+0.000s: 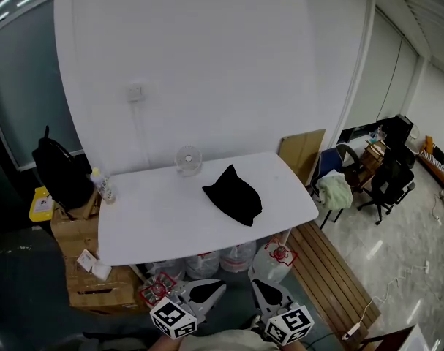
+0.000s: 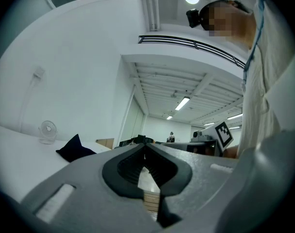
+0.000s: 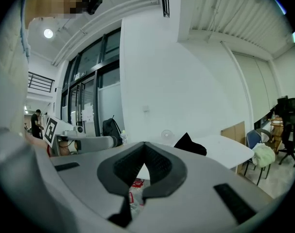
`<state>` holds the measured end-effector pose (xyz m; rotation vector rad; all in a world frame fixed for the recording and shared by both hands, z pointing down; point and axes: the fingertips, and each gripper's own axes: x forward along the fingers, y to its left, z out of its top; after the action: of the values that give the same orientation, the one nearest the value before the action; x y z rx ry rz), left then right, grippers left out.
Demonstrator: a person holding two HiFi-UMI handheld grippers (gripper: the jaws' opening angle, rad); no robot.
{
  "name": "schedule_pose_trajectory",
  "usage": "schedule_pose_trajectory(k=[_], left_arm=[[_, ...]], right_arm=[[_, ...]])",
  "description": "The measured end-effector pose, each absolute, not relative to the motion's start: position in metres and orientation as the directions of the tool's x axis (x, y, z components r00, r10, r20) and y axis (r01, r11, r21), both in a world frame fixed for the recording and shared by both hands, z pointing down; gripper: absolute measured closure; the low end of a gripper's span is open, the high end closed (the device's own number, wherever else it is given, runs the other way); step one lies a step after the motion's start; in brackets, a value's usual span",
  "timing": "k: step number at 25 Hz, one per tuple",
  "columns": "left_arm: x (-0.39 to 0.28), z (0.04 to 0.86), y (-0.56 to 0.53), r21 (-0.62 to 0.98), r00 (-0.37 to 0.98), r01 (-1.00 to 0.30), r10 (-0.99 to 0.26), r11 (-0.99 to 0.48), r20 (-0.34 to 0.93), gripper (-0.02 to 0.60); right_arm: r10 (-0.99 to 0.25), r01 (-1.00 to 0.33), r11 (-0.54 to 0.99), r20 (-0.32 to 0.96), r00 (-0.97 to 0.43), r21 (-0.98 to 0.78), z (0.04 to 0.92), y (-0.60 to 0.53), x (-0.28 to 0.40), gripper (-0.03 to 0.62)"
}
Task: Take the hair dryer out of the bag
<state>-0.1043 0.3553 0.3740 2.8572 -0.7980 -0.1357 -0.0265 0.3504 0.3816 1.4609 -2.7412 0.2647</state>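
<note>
Head view: the black bag (image 1: pixel 233 194) lies slumped mid-frame on the white surface (image 1: pixel 148 225). The left gripper (image 1: pixel 207 292) and right gripper (image 1: pixel 269 292) sit at the bottom edge, well apart from it.

Left gripper view: jaws together, empty; the bag is at lower left.

Right gripper view: also closed on nothing, with the bag near centre.

The hair dryer is hidden. The cloth is probably limp and the dryer rigid and heavier, so pinch a bag corner and draw the dryer out by its handle.

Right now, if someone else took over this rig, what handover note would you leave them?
Left hand-held gripper: shut, empty, short of the table.
Right hand-held gripper: shut, empty, beside the left one.
The soft black fabric bag lies on the white table, right of centre, with no gripper near it. The hair dryer is not visible.
Done: nothing yet.
Left: reach the bag, probably open it, and lift the dryer out.
</note>
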Motion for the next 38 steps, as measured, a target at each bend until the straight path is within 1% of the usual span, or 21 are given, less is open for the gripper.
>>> schedule_pose_trajectory(k=[9,14,21,30,38], left_arm=[[-0.114,0.379,0.360,0.194,0.859,-0.495,-0.510,-0.847,-0.032,0.569],[-0.109,0.382,0.347,0.204,0.857,-0.498,-0.515,-0.843,-0.035,0.569],[-0.098,0.390,0.301,0.226,0.842,-0.523,-0.540,-0.822,-0.017,0.569],[-0.056,0.391,0.222,0.232,0.849,-0.511,-0.528,-0.828,-0.009,0.569],[-0.028,0.378,0.170,0.231,0.835,-0.538,-0.551,-0.811,0.010,0.569]], right_arm=[[-0.832,-0.839,0.528,0.116,-0.542,-0.132,0.387,0.356,-0.033,0.577],[-0.836,-0.844,0.519,0.124,-0.534,-0.140,0.392,0.344,-0.025,0.576],[-0.826,-0.835,0.528,0.132,-0.547,-0.153,0.399,0.291,-0.012,0.577],[-0.823,-0.830,0.534,0.129,-0.554,-0.160,0.402,0.211,0.024,0.576],[-0.808,-0.814,0.553,0.125,-0.576,-0.179,0.390,0.159,0.051,0.577]])
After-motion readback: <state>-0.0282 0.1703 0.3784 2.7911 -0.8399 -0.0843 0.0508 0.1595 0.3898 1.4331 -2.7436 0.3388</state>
